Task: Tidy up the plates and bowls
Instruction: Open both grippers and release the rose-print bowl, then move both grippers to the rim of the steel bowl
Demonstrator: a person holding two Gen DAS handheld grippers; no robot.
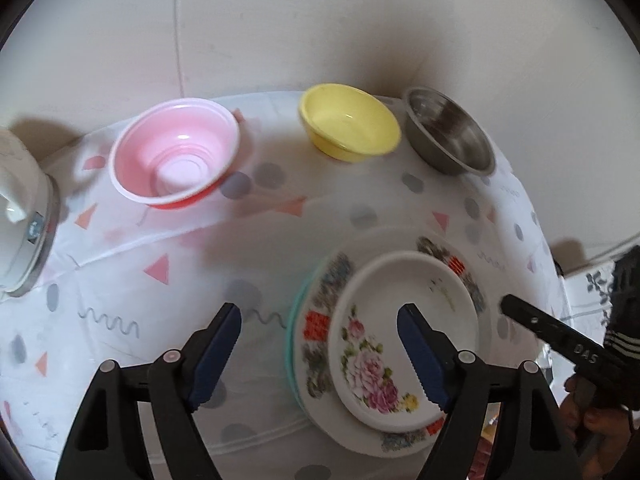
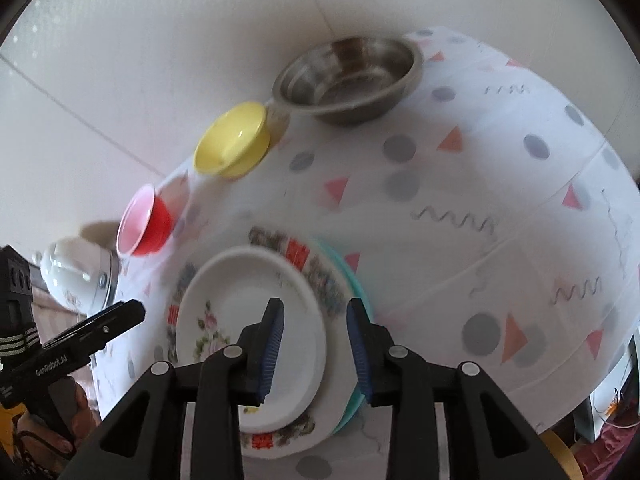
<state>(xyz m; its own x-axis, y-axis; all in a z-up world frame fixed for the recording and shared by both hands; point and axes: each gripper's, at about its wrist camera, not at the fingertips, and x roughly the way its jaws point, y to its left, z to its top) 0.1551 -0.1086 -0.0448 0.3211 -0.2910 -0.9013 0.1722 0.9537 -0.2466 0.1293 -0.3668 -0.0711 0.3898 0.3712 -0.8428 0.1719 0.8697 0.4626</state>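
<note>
Standing on the tabletop [image 1: 192, 280] are three bowls in a row along the far edge: one pink bowl [image 1: 176, 152], one yellow bowl [image 1: 348, 122] and one steel bowl [image 1: 450, 136], each apart from the next. Nearer sits one stack of three plates: a small floral plate [image 1: 400, 340] on top, a larger patterned plate [image 1: 320, 320] under it, and a teal plate [image 2: 352, 280] at the bottom, only its rim showing. The left claw [image 1: 320, 360] hangs over the stack's edge, jaws wide apart, gripping nothing. The right claw [image 2: 316, 344] hovers over the stack's other side, jaws parted and empty. One white appliance [image 1: 16, 208] stands at the tabletop's side.
</note>
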